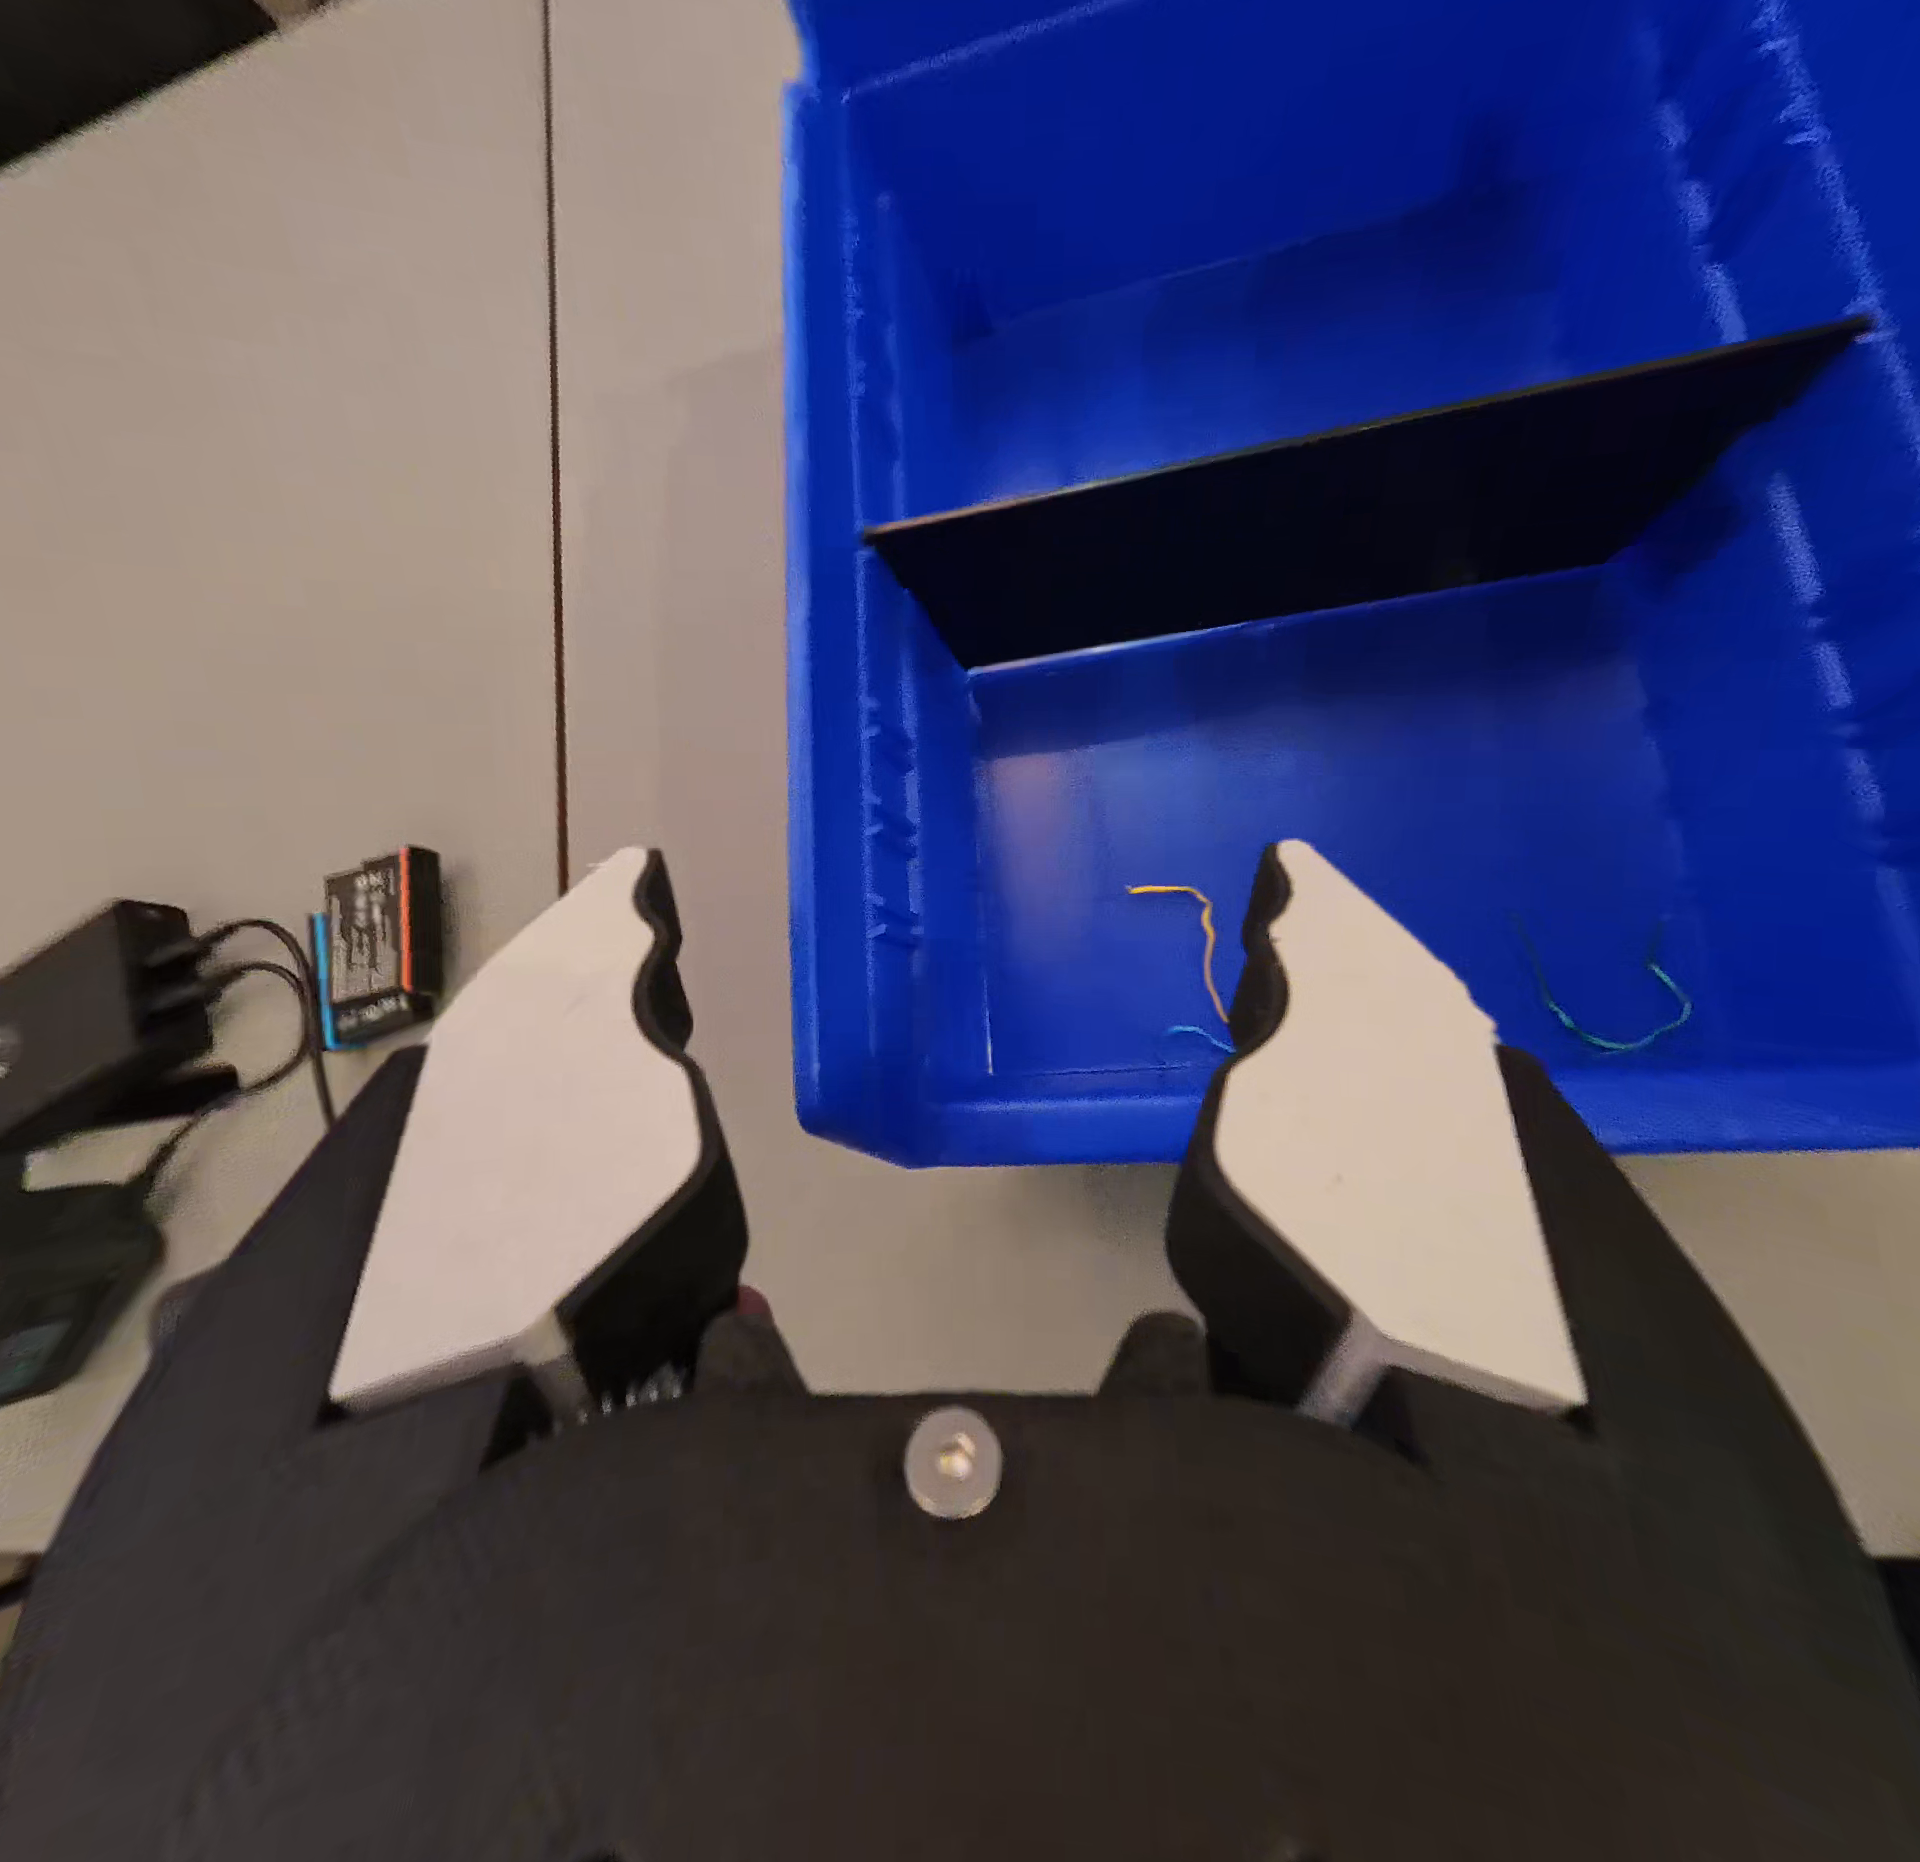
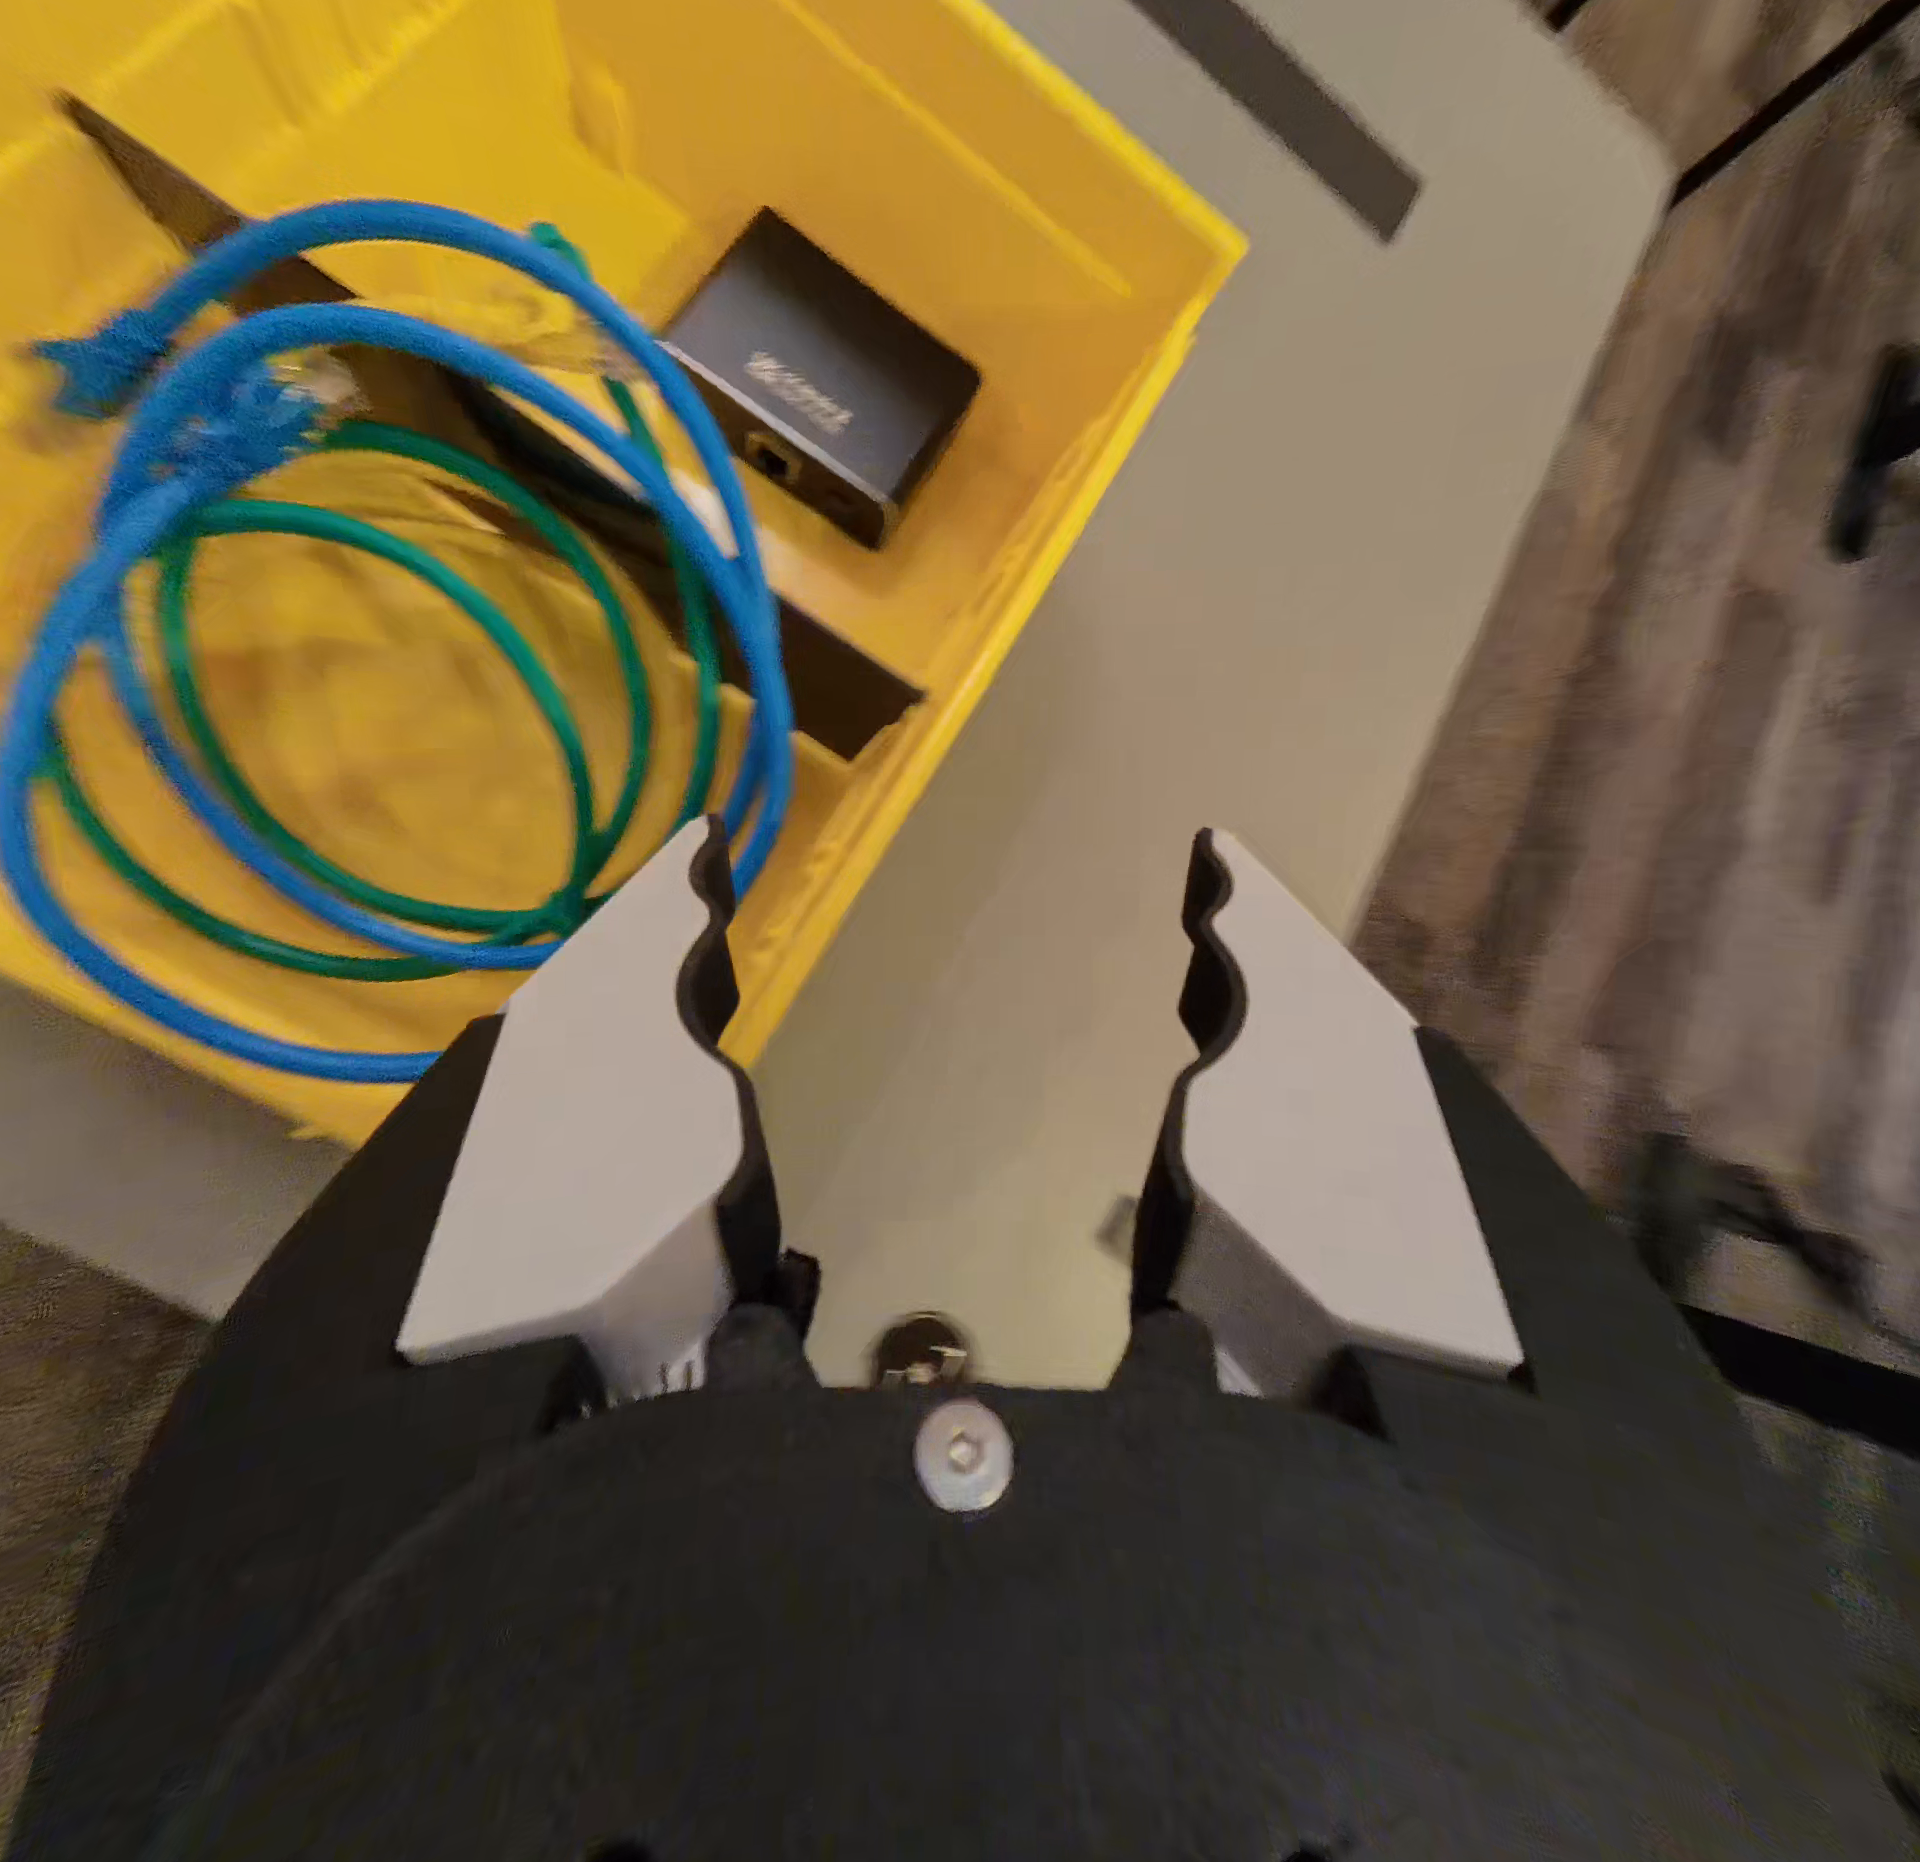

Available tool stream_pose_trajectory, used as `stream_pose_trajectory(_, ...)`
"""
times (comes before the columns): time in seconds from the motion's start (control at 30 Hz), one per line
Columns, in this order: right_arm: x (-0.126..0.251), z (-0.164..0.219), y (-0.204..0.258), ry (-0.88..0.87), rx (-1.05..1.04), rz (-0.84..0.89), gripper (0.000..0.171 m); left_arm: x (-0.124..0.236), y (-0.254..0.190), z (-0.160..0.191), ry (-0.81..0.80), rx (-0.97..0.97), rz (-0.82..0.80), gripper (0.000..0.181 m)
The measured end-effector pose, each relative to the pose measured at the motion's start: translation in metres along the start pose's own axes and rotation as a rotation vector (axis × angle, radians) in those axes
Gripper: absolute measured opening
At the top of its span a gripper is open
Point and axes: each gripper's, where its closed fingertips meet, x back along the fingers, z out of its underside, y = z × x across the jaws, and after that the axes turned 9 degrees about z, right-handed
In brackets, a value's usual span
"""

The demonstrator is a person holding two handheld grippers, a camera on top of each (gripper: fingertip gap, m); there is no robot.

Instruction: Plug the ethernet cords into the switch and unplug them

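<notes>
Both claws gape wide and hold nothing. The right claw [image 2: 956,846] hovers beside the yellow bin [image 2: 1039,607], where the blue cord [image 2: 395,1059] and green cord [image 2: 416,965] lie coiled in the near compartment and the switch [image 2: 821,378] sits past the divider [image 2: 831,690]. The cords look light, springy and prone to tangle, so a rigid plug end [image 2: 312,389] seems the best hold. The switch looks small, stiff and likely to slide. The left claw [image 1: 961,856] hangs over a blue bin [image 1: 831,669].
</notes>
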Motion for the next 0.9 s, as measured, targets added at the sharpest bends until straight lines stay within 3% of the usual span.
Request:
stream_pose_trajectory(0.07, -0.001, 0.012, 0.025, -0.005, -0.078, -0.113, 0.099, -0.01, 0.012, 0.013, 0.025, 0.033, -0.01, 0.097)
stream_pose_trajectory(0.2, -0.016, 0.033, 0.058, 0.048, -0.09, -0.181, 0.099, -0.03, 0.017, 0.036, 0.099, 0.011, 0.005, 0.075)
stream_pose_trajectory(0.3, -0.027, 0.036, 0.072, 0.064, -0.089, -0.207, 0.083, -0.043, 0.015, 0.036, 0.075, 0.058, 0.04, 0.065)
stream_pose_trajectory(0.37, -0.033, 0.031, 0.073, 0.039, -0.114, -0.191, 0.064, -0.046, 0.021, 0.033, 0.037, 0.104, 0.047, 0.047)
stream_pose_trajectory(0.43, -0.036, 0.026, 0.075, 0.017, -0.137, -0.193, 0.058, -0.047, 0.025, 0.029, -0.014, 0.099, 0.052, 0.016)
stream_pose_trajectory(0.5, -0.04, 0.02, 0.075, 0.002, -0.142, -0.173, 0.053, -0.048, 0.018, 0.025, -0.039, 0.103, 0.115, 0.007)
stream_pose_trajectory(0.73, -0.046, -0.008, 0.104, -0.038, -0.142, -0.207, 0.054, -0.041, 0.008, 0.011, -0.148, 0.204, 0.188, 0.004)
stream_pose_trajectory(0.9, -0.048, -0.036, 0.145, -0.083, -0.143, -0.275, 0.064, -0.027, -0.006, 0.002, -0.195, 0.191, 0.22, 0.004)
